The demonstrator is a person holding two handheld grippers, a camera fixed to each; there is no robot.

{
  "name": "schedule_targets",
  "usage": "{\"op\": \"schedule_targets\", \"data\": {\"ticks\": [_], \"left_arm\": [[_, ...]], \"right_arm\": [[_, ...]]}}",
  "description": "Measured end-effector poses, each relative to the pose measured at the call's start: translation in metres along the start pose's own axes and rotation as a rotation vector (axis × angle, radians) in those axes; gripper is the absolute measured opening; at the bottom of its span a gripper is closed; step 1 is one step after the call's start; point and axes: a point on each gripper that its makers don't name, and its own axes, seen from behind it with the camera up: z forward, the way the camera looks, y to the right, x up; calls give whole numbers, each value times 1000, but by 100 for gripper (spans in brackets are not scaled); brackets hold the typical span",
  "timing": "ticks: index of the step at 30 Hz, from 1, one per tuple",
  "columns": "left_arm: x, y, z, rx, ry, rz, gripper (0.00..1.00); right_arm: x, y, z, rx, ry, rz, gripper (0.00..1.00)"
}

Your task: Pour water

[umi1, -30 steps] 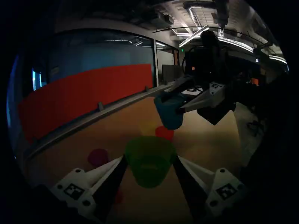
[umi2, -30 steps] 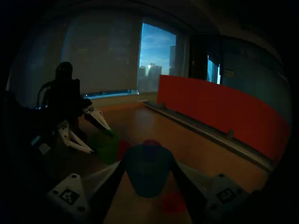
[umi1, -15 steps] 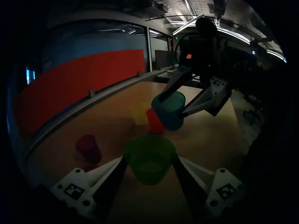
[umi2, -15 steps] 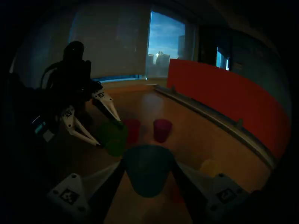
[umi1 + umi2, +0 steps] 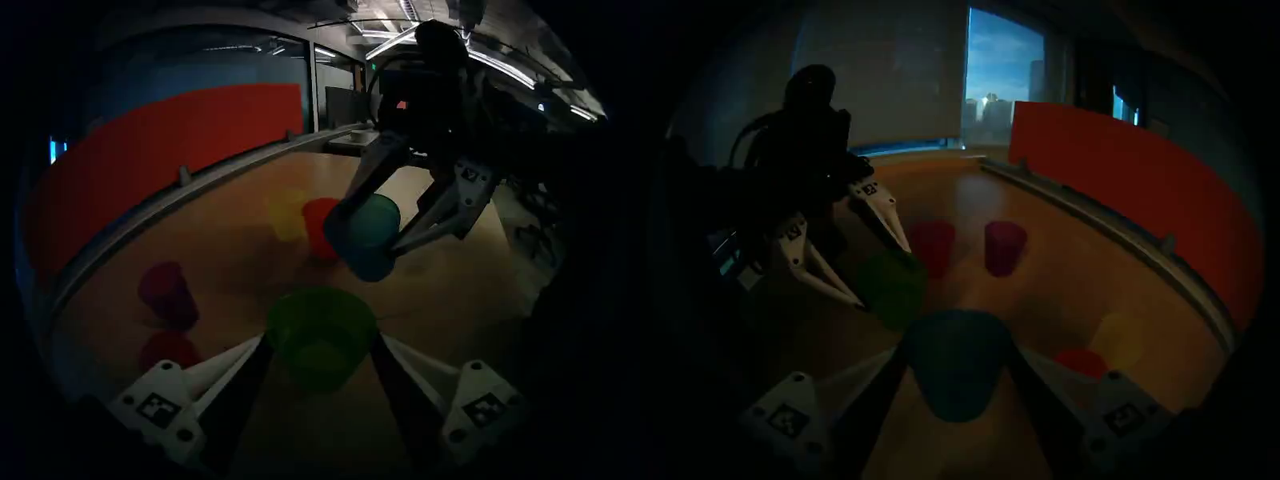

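Note:
My left gripper (image 5: 320, 344) is shut on a green cup (image 5: 320, 336), held upright low in the left gripper view. Just beyond it my right gripper (image 5: 366, 234) holds a blue cup (image 5: 364, 236), tilted with its mouth turned partly sideways, above and a little behind the green cup. In the right gripper view my right gripper (image 5: 958, 360) is shut on the blue cup (image 5: 958, 364). To the left, the left gripper (image 5: 884, 278) grips the green cup (image 5: 892, 288). The light is too dim to see any water.
On the wooden table (image 5: 240, 264) stand a red cup (image 5: 318, 228), a yellow cup (image 5: 286, 212), a magenta cup (image 5: 166, 292) and another reddish cup (image 5: 168, 350). A red partition (image 5: 160, 152) with a rail runs along the table's far edge. A dark figure (image 5: 800, 152) holds the grippers.
Both cameras have dipped toward the table, bringing more cups into view. The blue cup has come lower and nearer to the green cup and has tilted.

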Motion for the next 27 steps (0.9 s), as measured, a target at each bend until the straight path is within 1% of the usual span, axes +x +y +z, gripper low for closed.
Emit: {"op": "schedule_targets", "data": {"ticks": [6, 12, 15, 27], "left_arm": [[-14, 3, 7, -18, -30, -4, 88], [-20, 2, 10, -20, -37, -13, 88], [-23, 2, 10, -23, -37, -24, 89], [-29, 2, 6, -26, -38, -40, 90]], "right_arm": [[-14, 0, 6, 2, -27, -1, 94], [-20, -2, 10, 7, -36, 2, 94], [-21, -2, 12, 8, -39, 1, 94], [-24, -5, 17, 8, -46, -5, 95]]}}
